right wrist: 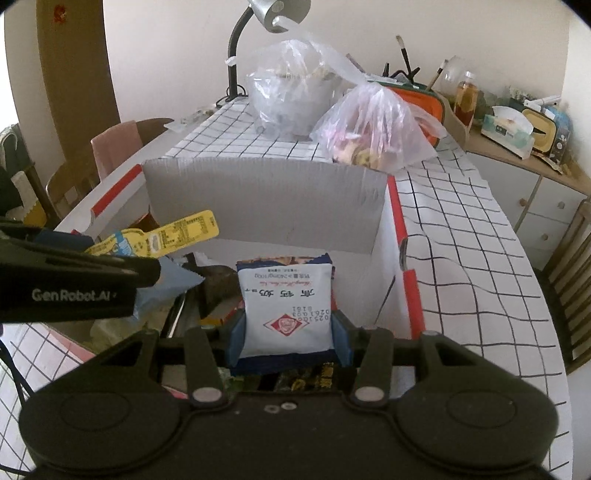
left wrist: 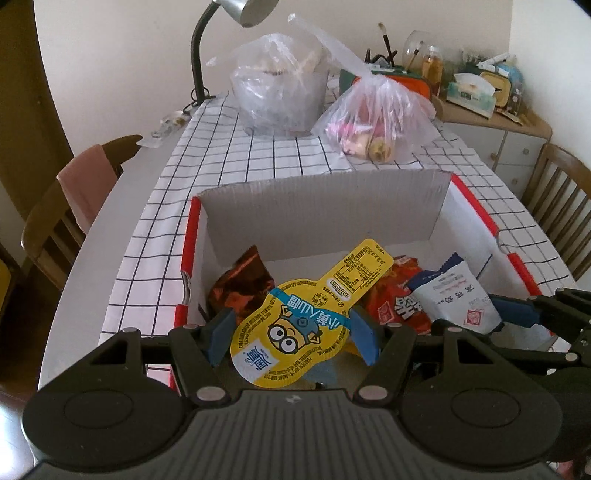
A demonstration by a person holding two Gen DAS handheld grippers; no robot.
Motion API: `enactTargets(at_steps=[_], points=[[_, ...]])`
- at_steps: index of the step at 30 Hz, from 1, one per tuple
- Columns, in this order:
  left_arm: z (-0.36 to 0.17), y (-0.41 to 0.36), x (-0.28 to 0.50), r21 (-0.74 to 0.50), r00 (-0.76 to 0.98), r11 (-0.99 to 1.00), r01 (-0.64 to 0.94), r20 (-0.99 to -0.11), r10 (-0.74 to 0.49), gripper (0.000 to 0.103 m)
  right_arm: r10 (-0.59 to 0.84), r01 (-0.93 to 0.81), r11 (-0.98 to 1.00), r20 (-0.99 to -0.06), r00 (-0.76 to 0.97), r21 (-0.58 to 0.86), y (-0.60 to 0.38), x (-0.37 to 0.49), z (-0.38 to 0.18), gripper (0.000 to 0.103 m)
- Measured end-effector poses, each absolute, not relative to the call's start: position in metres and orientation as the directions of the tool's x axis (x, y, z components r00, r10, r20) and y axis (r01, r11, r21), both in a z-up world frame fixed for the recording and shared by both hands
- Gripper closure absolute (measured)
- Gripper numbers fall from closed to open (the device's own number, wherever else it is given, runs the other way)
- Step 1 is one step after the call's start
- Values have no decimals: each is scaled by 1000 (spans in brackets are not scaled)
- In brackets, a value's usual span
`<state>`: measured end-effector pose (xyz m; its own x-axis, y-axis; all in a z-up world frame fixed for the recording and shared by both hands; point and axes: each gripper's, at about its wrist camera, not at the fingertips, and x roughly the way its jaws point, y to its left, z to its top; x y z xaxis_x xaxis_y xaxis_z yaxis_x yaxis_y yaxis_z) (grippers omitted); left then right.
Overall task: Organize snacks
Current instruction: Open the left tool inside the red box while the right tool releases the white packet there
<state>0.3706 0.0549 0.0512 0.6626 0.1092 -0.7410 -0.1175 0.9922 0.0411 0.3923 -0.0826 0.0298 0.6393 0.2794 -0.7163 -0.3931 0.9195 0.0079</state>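
A home dining room: checked tablecloth (left wrist: 280,162), wooden chairs (left wrist: 55,236), a desk lamp (left wrist: 236,14), a cluttered sideboard (right wrist: 517,173).

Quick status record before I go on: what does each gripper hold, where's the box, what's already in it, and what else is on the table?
left gripper: shut on yellow cartoon snack pack, above the box
right gripper: shut on white milk-snack packet, above the box
box: open cardboard box with red trim, on checked tablecloth
in box: dark brown packet, red packet
behind box: two clear plastic bags, desk lamp
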Motion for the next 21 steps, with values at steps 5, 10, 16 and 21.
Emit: enactTargets(at_steps=[5, 10, 16, 21], points=[[42, 55, 373, 41, 644, 993, -115, -758, 106, 36, 284, -396, 918, -724, 629, 17, -82, 392, 26, 57], [39, 57, 373, 30, 641, 993, -115, -761, 97, 36, 291, -393, 919, -725, 624, 30, -82, 390, 25, 53], [37, 57, 369, 16, 638, 993, -121, -765, 90, 34, 295, -386, 922, -711, 638, 36, -84, 383, 29, 40], [43, 60, 362, 3, 653, 991, -132, -752, 89, 29, 310, -382, 923, -692, 652, 53, -91, 376, 39, 32]])
